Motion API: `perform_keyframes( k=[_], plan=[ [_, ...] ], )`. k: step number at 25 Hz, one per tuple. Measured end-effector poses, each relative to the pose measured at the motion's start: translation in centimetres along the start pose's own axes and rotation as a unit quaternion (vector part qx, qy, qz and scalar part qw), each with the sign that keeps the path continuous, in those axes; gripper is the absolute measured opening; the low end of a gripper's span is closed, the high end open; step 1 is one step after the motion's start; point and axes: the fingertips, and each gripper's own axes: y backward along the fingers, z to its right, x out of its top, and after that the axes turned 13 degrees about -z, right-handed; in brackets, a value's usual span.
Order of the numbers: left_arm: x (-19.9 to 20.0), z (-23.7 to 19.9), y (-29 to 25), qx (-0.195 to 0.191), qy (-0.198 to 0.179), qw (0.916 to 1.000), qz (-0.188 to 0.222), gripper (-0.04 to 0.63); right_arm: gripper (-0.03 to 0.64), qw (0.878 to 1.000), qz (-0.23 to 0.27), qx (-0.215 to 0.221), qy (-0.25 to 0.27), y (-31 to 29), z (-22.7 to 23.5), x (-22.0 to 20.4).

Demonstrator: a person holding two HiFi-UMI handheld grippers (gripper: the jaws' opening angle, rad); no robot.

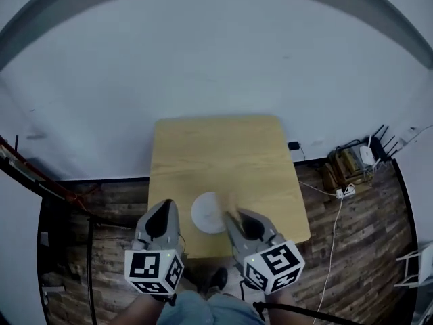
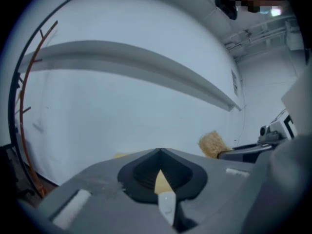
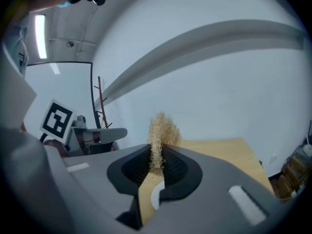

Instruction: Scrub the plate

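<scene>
A small white plate (image 1: 208,212) lies near the front edge of the light wooden table (image 1: 223,154). My left gripper (image 1: 164,206) hovers just left of the plate, its jaws together with nothing between them; in the left gripper view (image 2: 160,151) only a sliver of plate (image 2: 166,203) shows below the closed tips. At the plate's right edge my right gripper (image 1: 231,217) is shut on a straw-coloured fibre scrubber (image 3: 162,130), whose tuft sticks out past the tips (image 3: 156,149). That scrubber (image 2: 213,144) also shows in the left gripper view.
The table stands against a white wall. On the wooden floor to the right lie a power strip with cables (image 1: 345,191) and a box (image 1: 346,160). A red metal rack (image 1: 30,175) runs along the left. The person's shoes (image 1: 216,279) show under the table's front edge.
</scene>
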Motion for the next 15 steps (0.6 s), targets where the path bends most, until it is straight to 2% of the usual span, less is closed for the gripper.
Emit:
perform_keyframes(
  k=[4, 8, 15],
  plan=[
    [2.8, 0.2, 2.9, 0.018, -0.031, 0.9983, 0.046, 0.020, 0.048, 0.998, 0.035, -0.037, 0.047, 0.4, -2.0, 3.6],
    [4.5, 0.2, 3.7, 0.009, -0.042, 0.9972, 0.062, 0.020, 0.048, 0.994, 0.061, -0.062, 0.068, -0.4, -3.6, 6.4],
    [5.3, -2.3, 5.7, 0.013, -0.063, 0.9939, 0.090, 0.020, 0.043, 0.991, 0.064, -0.086, 0.083, -1.9, -6.8, 6.7]
  ],
)
